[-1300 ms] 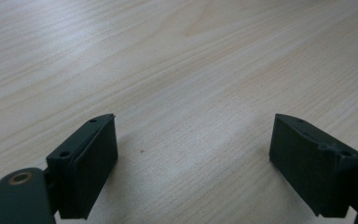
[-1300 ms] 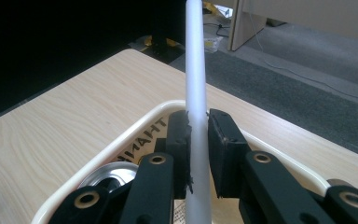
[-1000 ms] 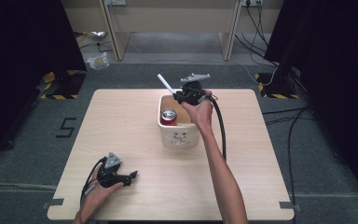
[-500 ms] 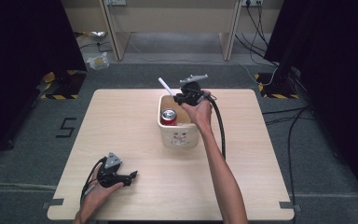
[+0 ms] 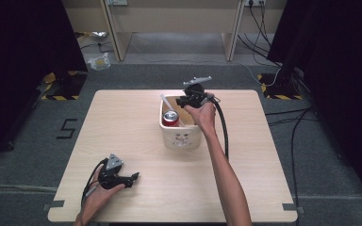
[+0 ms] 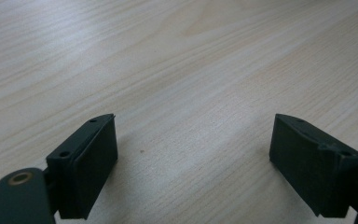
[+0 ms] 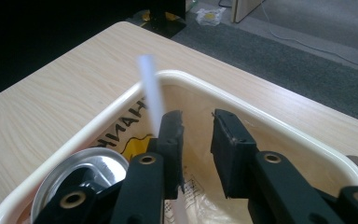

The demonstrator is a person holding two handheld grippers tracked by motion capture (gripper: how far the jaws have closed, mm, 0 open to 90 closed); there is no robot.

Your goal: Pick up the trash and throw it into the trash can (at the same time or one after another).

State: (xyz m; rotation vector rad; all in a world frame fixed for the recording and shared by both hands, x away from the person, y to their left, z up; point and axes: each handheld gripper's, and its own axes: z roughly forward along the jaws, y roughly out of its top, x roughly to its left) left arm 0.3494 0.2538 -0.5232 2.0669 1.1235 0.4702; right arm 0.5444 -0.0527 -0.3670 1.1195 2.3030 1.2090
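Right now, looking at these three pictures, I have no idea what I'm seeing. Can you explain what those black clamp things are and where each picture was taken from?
There is no robot here: a person holds a two-jaw gripper in each hand. The wide picture comes from a camera above, looking down on a wooden table. The other two come from small cameras riding on the grippers, each looking along its own black jaws.

On the table stands a cream bin with a red can and a white straw in it.

The left gripper rests low near the table's near edge, with its jaws wide open over bare wood. The right gripper is over the bin. Its jaws have just been opening, the gap between them is empty, and the straw stands just beside one jaw. Neither gripper holds anything.
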